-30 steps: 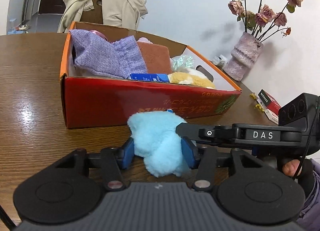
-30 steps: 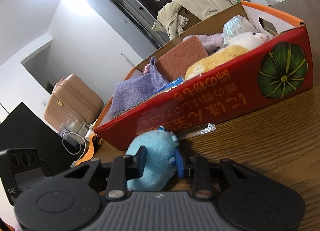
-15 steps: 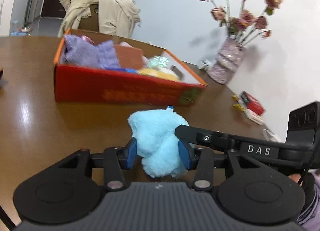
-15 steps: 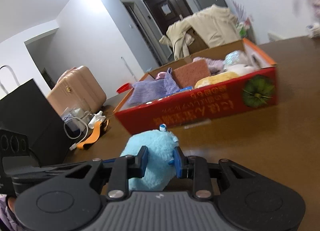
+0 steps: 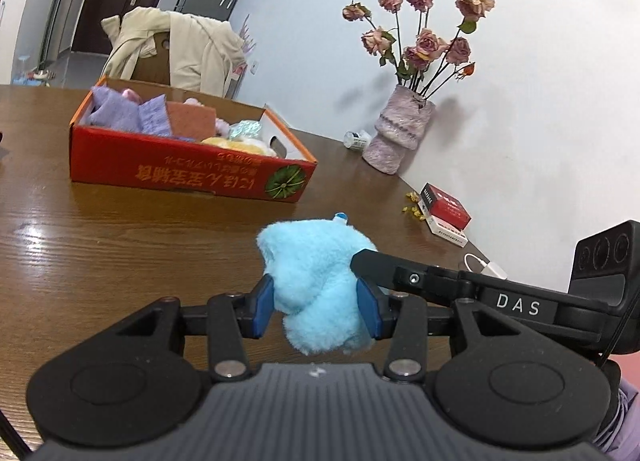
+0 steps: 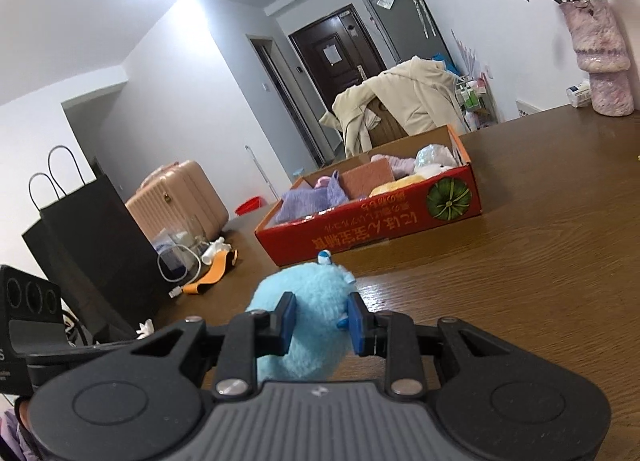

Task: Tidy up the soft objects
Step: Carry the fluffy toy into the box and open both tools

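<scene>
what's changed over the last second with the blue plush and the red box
Both tools, left tool and right tool, carried the blue plush toy back from the red box, which now looks smaller and farther off. Unchanged: both tools stay clamped on the toy, and the box contents.

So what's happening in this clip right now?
A person is holding one light blue plush toy with both grippers at once. The left gripper and the right gripper each have their blue fingers pressed into its sides, above a wooden table. Beyond it sits a red cardboard box already holding purple cloth, a sponge and other soft things. The toy is not in the box yet.
</scene>
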A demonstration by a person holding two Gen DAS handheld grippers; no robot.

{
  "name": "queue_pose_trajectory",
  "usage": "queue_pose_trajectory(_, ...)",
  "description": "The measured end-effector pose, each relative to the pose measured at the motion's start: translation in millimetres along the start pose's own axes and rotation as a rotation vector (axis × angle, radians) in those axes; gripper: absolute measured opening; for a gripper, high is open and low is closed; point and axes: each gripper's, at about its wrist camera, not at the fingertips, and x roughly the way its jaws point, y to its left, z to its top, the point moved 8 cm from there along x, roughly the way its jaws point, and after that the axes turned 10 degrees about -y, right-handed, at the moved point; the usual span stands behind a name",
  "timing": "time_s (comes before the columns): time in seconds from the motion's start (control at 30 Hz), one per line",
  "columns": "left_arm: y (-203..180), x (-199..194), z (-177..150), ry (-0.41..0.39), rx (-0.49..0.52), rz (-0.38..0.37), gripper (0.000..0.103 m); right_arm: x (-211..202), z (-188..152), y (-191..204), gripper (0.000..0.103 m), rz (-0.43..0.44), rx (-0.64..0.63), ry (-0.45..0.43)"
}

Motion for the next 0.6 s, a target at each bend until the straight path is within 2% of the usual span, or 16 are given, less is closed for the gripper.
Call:
queue_pose_trajectory(0.13, -5, 9, 14, -0.018, 0.018, 0.005, 0.044, 4, 14, -3, 0.027, 0.014, -0.009, -0.019)
queue_pose_trajectory(0.27, -2, 36, 57, -0.042, 0.062, 0.005, 0.044, 29, 50, -6, 0.027, 0.031, -0.043, -0.052)
queue_pose_trajectory(0.37, 6, 71, 101, -0.060, 0.082, 0.001, 0.044, 63, 93, -12, 0.027, 0.037, -0.081, -0.092)
queue_pose_trajectory(0.43, 19, 105, 131, -0.054, 0.060, -0.002, 0.046, 94, 121, -22, 0.027, 0.035, -0.086, -0.101)
queue_pose_trajectory(0.6, 65, 189, 166, 0.027, -0.034, 0.005, 0.046, 181, 163, -56, 0.027, 0.009, -0.108, -0.039)
